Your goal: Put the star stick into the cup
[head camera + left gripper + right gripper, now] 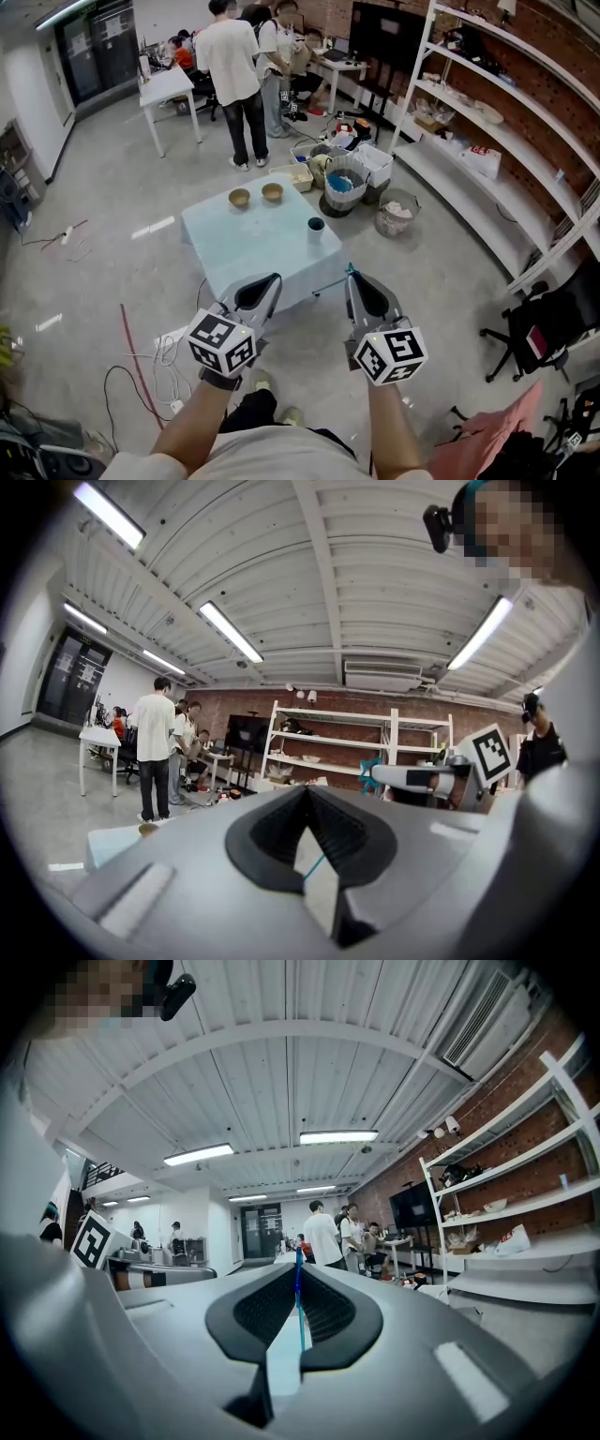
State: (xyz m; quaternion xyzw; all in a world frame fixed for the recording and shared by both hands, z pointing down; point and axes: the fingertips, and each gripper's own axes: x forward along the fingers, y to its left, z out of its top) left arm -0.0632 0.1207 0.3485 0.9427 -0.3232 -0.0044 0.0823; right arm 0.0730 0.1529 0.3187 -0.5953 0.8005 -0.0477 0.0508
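**Asker:** Grippers came closest to your head camera, so how did they stand?

**Me:** My right gripper [351, 277] had its jaws pinched on the star stick [300, 1309]. My left gripper [274, 279] had its jaws pressed together at the tips, with nothing between them.

**Asker:** How did the stick look?

**Me:** It was a thin teal-blue rod with a small teal star [367, 771] at one end.

**Asker:** Which way did it point?

**Me:** In the head view the star sat at my right jaw tips. The long axis ran from there toward 8 o'clock, and the bare end stopped short of my left gripper. In the right gripper view the rod ran from 6 to 12 o'clock along the slit between the jaws.

**Asker:** And the count?

**Me:** I counted one stick, one dark cup [316, 225] and two tan bowls [239, 198] [272, 192], all but the stick on a pale blue table [244, 248]. The cup stood at 11 o'clock from the star, well apart from it. The bowls sat side by side at 10 o'clock from the cup.
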